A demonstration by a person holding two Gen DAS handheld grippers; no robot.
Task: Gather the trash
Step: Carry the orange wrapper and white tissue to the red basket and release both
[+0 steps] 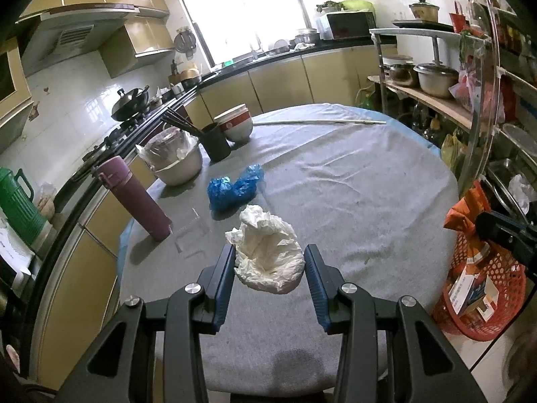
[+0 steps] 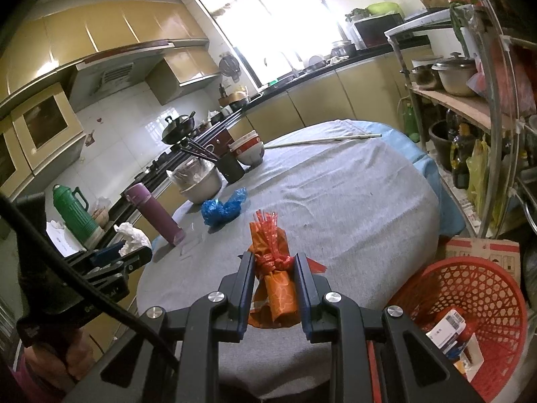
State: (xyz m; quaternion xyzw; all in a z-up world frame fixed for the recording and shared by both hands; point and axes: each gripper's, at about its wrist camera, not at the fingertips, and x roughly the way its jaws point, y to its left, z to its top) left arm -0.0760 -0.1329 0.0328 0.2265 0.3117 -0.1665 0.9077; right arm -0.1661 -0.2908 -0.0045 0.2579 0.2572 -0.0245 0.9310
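Observation:
My left gripper [image 1: 270,255] is shut on a crumpled white tissue [image 1: 268,252], held just above the grey tablecloth [image 1: 352,201]; in the right wrist view this tissue [image 2: 132,236] shows at the left in that gripper [image 2: 134,252]. My right gripper [image 2: 273,262] is shut on an orange snack wrapper [image 2: 273,268] with a knotted red strip, above the near side of the cloth [image 2: 335,208]. The wrapper [image 1: 465,218] also shows at the right edge of the left wrist view. A crumpled blue plastic bag [image 1: 233,186] lies mid-table beyond the tissue. A red mesh basket [image 2: 470,305] with packaging stands on the floor at the right.
A purple flask [image 1: 134,198], a lined steel pot [image 1: 178,161], a black chopstick holder [image 1: 216,141] and stacked bowls [image 1: 236,124] stand along the table's left side. A thin white rod [image 1: 319,121] lies at the far edge. Shelves with pots [image 1: 436,79] rise at the right.

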